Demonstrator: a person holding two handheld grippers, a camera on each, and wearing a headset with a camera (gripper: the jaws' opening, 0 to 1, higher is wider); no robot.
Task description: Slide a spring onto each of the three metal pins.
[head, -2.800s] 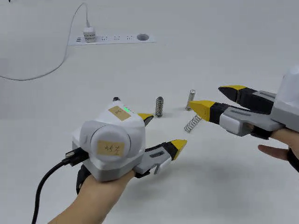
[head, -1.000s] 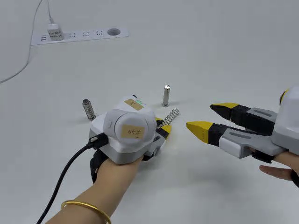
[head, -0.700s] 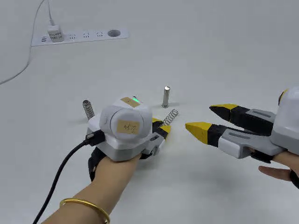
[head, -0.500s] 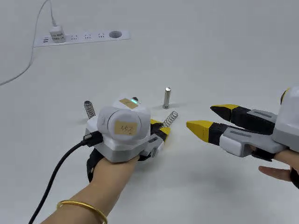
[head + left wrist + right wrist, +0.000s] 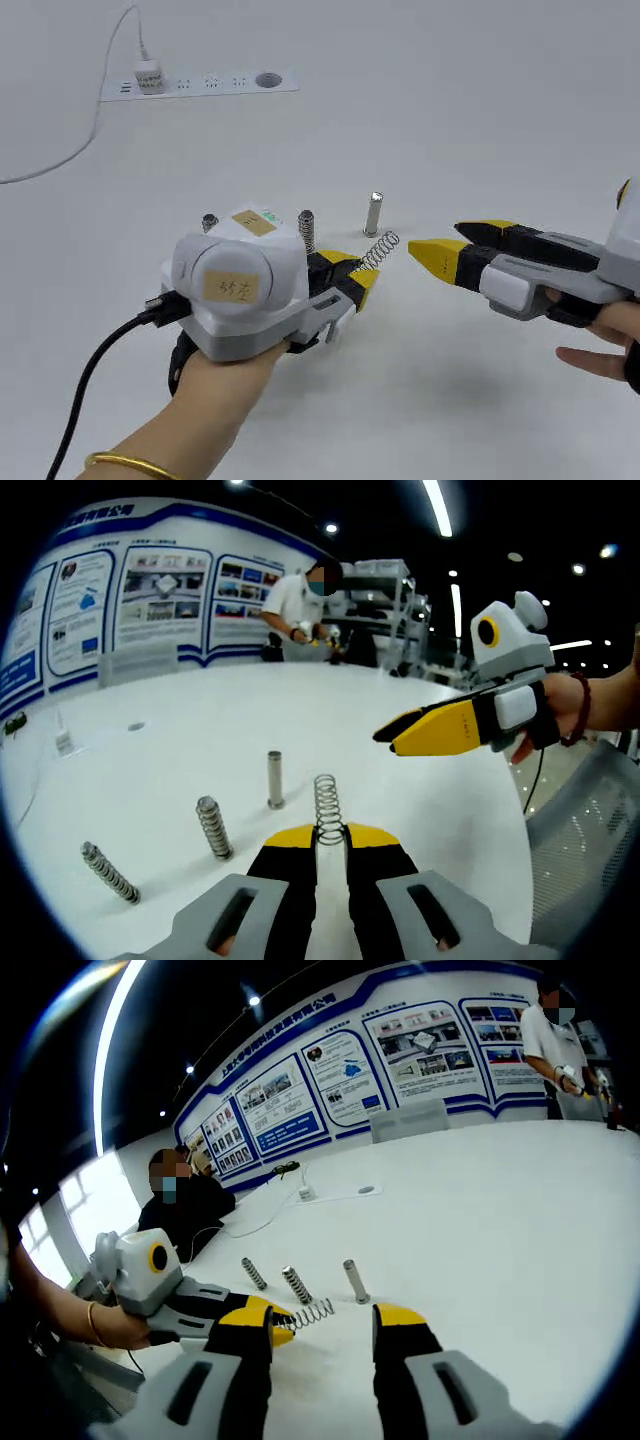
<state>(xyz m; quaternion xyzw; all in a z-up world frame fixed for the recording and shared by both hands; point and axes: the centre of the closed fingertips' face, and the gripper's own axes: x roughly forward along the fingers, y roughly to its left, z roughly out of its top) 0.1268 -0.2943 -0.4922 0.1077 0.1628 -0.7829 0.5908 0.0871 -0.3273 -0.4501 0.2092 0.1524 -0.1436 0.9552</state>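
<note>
Left gripper [image 5: 355,280], jaws closed on one end of the spring [image 5: 327,800]; the rest of the coil projects free beyond the tips, over the middle of the tabletop [image 5: 420,90]. The bare pin [image 5: 374,214] stands upright just beyond it. Two sprung pins [image 5: 212,825] stand in line toward the left edge. Right gripper [image 5: 440,237], jaws wide and holding nothing, hovers beside the spring's free end.

The spring is judged light, thin-wired and flexible, and apt to bend or flick away. It is best held by an end coil, leaving the far opening clear for the pin.

Tape labels [image 5: 231,287] on the left gripper carry illegible handwriting. The posters [image 5: 345,1070] are too small to read.
</note>
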